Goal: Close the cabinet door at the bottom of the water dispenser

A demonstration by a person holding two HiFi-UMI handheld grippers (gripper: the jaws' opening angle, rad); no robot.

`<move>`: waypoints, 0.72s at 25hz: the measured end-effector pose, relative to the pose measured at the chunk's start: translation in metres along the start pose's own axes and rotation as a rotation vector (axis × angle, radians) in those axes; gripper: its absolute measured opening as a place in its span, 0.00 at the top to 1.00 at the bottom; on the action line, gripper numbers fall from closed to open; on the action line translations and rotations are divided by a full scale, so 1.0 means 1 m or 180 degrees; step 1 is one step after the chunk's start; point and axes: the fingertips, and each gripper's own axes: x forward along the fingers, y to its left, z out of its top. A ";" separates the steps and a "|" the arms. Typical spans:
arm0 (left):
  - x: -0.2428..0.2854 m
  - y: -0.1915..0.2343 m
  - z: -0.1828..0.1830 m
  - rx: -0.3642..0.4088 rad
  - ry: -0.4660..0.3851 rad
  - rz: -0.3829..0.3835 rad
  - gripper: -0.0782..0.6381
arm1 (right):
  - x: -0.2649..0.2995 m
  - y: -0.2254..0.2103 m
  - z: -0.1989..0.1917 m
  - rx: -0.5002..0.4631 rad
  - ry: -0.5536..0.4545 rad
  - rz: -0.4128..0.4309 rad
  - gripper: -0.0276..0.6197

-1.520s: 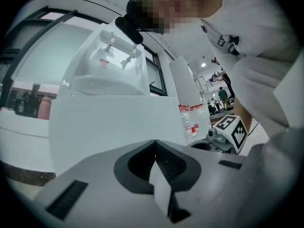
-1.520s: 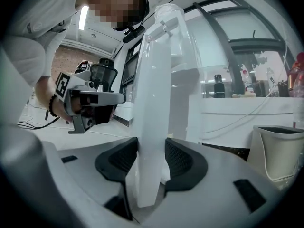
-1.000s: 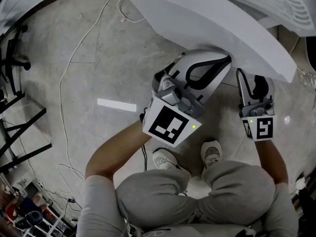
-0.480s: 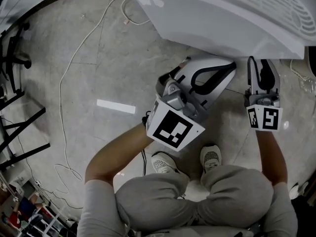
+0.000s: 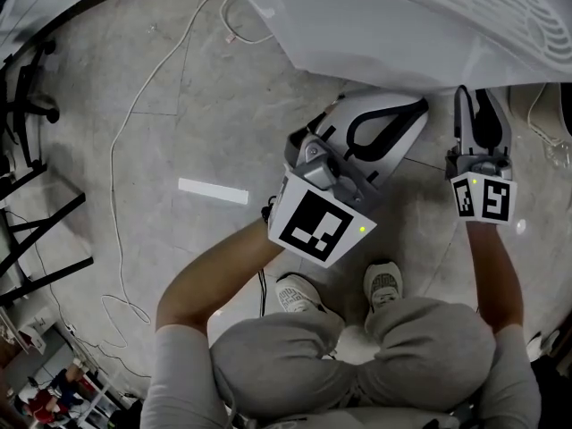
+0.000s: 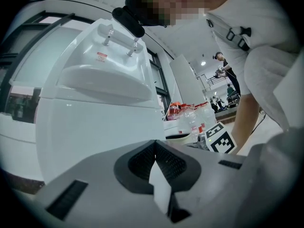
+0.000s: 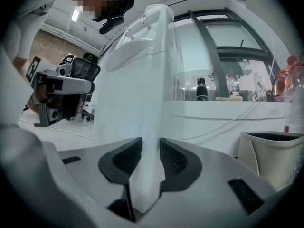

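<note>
Right claw (image 5: 481,105) further up under the water dispenser (image 5: 402,34) than a second ago, its jaws just closing and now pinching the edge of the cabinet door (image 7: 151,103), left claw (image 5: 393,123) hardly shifted, pressed together, empty.

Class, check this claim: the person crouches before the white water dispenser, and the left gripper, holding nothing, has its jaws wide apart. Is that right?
Not quite. The left gripper holds nothing, but its jaws are shut together, not wide apart, as the left gripper view shows. The person does crouch before the white water dispenser.
</note>
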 end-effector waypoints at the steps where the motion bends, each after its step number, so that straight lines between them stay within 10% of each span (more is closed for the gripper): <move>1: -0.002 0.001 0.000 0.0001 0.0006 0.0010 0.88 | 0.001 -0.001 0.001 0.0003 -0.0014 -0.0008 0.76; 18: -0.058 0.030 -0.001 0.0046 0.0113 0.0318 0.88 | -0.035 0.026 0.046 0.0263 -0.0301 0.0261 0.93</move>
